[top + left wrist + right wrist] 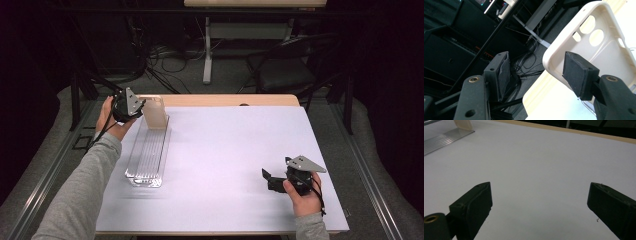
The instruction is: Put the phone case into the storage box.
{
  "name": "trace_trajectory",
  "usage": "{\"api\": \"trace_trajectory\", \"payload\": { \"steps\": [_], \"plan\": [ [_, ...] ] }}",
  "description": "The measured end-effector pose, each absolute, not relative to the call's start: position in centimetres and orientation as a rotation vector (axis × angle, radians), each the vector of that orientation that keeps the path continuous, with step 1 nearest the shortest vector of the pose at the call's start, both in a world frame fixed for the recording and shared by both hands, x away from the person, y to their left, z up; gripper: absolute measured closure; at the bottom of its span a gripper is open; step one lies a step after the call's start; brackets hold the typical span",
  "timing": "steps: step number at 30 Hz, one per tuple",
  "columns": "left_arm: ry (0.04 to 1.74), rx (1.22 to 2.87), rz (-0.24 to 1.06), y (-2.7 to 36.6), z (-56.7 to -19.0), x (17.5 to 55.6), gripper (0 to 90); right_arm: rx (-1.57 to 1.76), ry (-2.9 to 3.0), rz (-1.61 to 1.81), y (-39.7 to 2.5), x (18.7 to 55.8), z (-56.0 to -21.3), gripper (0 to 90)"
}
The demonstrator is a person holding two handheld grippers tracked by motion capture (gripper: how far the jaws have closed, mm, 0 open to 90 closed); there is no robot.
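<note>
High view: cream soft-plastic phone case (155,112) stands upright at the far end of the clear ribbed tray (146,159), left gripper (142,106) open around its edge, apparently about to clamp, right gripper (266,176) open, idle.

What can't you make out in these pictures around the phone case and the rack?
- Whether the phone case sits in a slot of the clear rack: high view, too small; in the left gripper view a pad covers its lower edge.
- Case's far corner: left gripper view, cut off by the right edge.
- Most of the rack: right gripper view, cut off at the top-left corner.
- Left gripper jaw gap: high view, hidden by its grey plate.
</note>
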State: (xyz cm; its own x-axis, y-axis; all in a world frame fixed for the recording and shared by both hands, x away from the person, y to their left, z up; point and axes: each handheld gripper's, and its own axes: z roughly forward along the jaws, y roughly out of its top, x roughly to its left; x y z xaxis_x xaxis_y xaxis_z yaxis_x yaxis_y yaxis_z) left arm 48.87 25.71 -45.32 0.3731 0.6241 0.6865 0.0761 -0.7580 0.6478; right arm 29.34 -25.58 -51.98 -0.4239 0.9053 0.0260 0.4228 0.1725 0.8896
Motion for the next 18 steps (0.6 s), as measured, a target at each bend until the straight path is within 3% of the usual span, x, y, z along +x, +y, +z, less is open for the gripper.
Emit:
{"api": "trace_trajectory", "payload": {
  "steps": [18],
  "plan": [
    [0.621, 2.062, 1.340, 26.6, -44.1, 48.2, 36.5, 1.256, 1.931, 1.194, -25.6, 29.4, -52.0, 5.8]
  ]
}}
